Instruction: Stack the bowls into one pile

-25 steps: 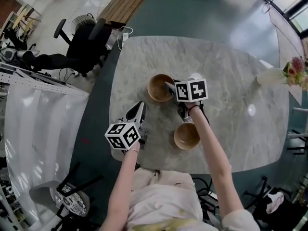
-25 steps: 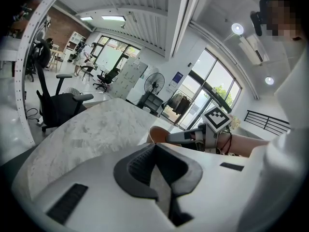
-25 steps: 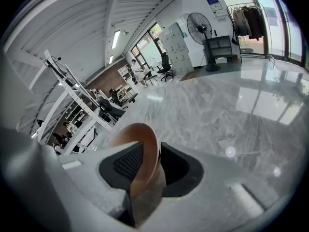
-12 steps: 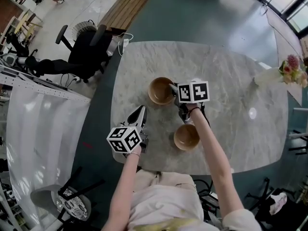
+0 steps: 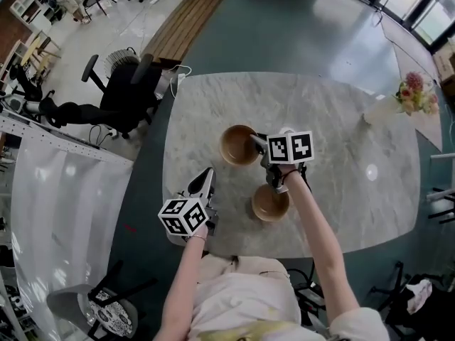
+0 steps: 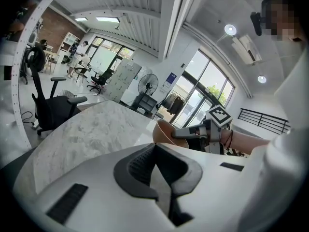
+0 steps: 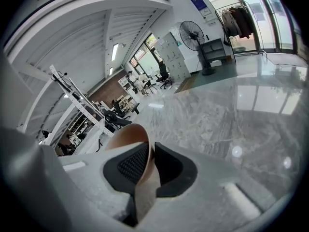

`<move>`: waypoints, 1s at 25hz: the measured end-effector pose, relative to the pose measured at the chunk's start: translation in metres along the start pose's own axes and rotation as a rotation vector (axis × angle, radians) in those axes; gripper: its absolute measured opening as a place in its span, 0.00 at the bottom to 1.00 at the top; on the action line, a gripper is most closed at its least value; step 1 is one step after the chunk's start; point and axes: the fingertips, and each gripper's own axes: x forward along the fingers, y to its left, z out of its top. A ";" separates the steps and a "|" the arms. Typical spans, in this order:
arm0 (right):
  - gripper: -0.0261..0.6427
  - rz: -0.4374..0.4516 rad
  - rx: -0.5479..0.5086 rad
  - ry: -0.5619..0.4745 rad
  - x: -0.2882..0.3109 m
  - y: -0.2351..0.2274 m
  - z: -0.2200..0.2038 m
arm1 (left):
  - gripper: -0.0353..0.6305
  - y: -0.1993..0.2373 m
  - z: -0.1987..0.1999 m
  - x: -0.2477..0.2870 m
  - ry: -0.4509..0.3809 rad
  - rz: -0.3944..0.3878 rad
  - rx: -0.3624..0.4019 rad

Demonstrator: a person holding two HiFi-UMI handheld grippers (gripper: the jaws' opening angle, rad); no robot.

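Moved: right gripper [image 5: 256,142] clamped onto far bowl [image 5: 234,146] rim, raising it, likely to stack in near bowl [image 5: 270,203].
Left gripper [image 5: 206,175]: closed, empty — kept aside.

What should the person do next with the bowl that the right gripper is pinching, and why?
Probably carry it over the near bowl and lower it in: the right gripper is shut on the rim of the far bowl, and the near bowl sits empty, open side up.

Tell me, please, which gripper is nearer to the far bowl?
Right. The right gripper is clamped on the far bowl at its rim; the left gripper hangs empty near the table edge, apart from it.
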 end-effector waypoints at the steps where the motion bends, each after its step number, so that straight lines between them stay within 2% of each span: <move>1: 0.10 0.004 0.001 -0.005 -0.005 0.001 -0.002 | 0.05 -0.003 -0.001 -0.001 0.002 -0.006 0.003; 8: 0.10 0.026 0.031 -0.047 -0.045 0.009 -0.027 | 0.05 -0.027 -0.013 -0.011 0.018 -0.056 0.018; 25: 0.10 -0.028 0.101 -0.082 -0.113 -0.007 -0.088 | 0.05 -0.070 -0.044 -0.009 0.088 -0.152 0.062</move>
